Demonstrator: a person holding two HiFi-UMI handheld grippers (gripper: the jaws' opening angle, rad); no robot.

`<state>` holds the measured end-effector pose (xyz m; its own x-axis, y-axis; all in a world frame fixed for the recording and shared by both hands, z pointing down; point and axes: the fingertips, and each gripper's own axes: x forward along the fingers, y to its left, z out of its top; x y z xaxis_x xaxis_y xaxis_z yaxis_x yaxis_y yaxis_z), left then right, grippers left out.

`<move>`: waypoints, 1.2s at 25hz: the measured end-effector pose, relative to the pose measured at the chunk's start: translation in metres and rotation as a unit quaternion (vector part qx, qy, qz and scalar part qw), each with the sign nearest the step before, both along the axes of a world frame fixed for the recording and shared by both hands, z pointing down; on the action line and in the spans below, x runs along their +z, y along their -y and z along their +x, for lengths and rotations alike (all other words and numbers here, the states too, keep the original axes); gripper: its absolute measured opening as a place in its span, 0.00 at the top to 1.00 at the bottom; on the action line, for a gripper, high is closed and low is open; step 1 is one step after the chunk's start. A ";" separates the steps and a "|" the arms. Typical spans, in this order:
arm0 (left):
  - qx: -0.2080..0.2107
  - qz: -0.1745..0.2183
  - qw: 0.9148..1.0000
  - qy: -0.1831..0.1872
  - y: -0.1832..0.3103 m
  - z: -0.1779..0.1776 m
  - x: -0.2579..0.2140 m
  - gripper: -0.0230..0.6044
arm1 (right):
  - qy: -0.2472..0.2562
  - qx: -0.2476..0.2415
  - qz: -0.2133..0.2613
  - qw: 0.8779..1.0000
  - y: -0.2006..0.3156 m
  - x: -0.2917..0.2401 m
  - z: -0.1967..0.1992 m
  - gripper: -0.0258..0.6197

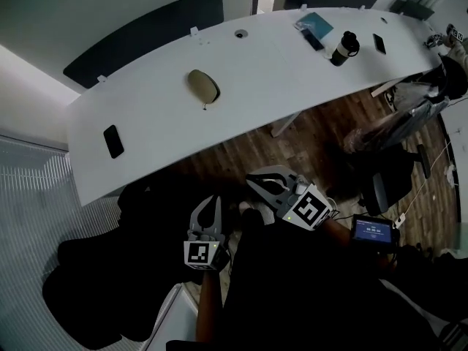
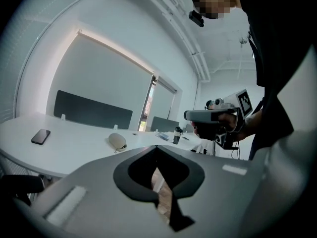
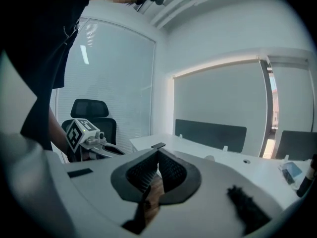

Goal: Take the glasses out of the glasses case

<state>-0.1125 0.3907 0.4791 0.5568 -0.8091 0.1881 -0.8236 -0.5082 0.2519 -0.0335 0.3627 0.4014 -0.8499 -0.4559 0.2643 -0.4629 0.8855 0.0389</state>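
The beige glasses case (image 1: pixel 203 86) lies closed on the white curved table (image 1: pixel 146 115), well beyond both grippers; it also shows in the left gripper view (image 2: pixel 118 141). No glasses are visible. My left gripper (image 1: pixel 213 200) is held low in front of the table's near edge, jaws shut and empty (image 2: pixel 156 148). My right gripper (image 1: pixel 254 178) is just to its right, also shut with nothing between its fingers (image 3: pixel 158 150). Each gripper shows in the other's view: the right gripper (image 2: pixel 213 115) and the left gripper (image 3: pixel 86 135).
On the table lie a black phone (image 1: pixel 113 141), a black tumbler (image 1: pixel 345 47), a blue item (image 1: pixel 314 26) and another phone (image 1: pixel 379 43). Dark screens (image 1: pixel 146 35) stand behind the table. Black office chairs (image 1: pixel 95 284) (image 1: pixel 387 185) stand on the wood floor.
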 end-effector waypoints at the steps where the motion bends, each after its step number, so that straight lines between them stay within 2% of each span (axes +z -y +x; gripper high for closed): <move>1: -0.006 0.001 1.000 0.002 0.004 -0.004 0.001 0.95 | 0.004 -0.001 -0.003 1.000 0.004 0.001 -0.002 0.95; 5: -0.020 -0.003 1.000 0.011 0.019 -0.010 0.003 0.95 | 0.022 -0.014 -0.006 1.000 0.027 -0.001 -0.014 0.95; 8: -0.019 -0.010 1.000 0.021 0.033 0.000 0.005 0.95 | 0.028 -0.019 -0.010 0.999 0.051 0.002 -0.011 0.95; 11: -0.019 -0.029 0.999 0.028 0.050 0.013 0.009 0.95 | 0.036 -0.008 -0.019 0.999 0.081 0.005 0.004 0.95; 20: -0.017 -0.051 0.998 0.041 0.127 0.062 0.019 0.95 | 0.057 0.018 -0.038 0.997 0.168 0.017 0.056 0.95; 23: -0.024 -0.055 0.997 0.041 0.147 0.075 0.025 0.95 | 0.067 0.040 -0.037 0.996 0.196 0.016 0.076 0.95; 27: -0.038 -0.070 0.996 0.043 0.166 0.084 0.029 0.95 | 0.083 0.075 -0.057 0.992 0.225 0.023 0.099 0.95; 30: -0.054 -0.080 0.994 0.050 0.173 0.082 0.032 0.95 | 0.076 0.074 -0.072 0.992 0.234 0.037 0.103 0.95</move>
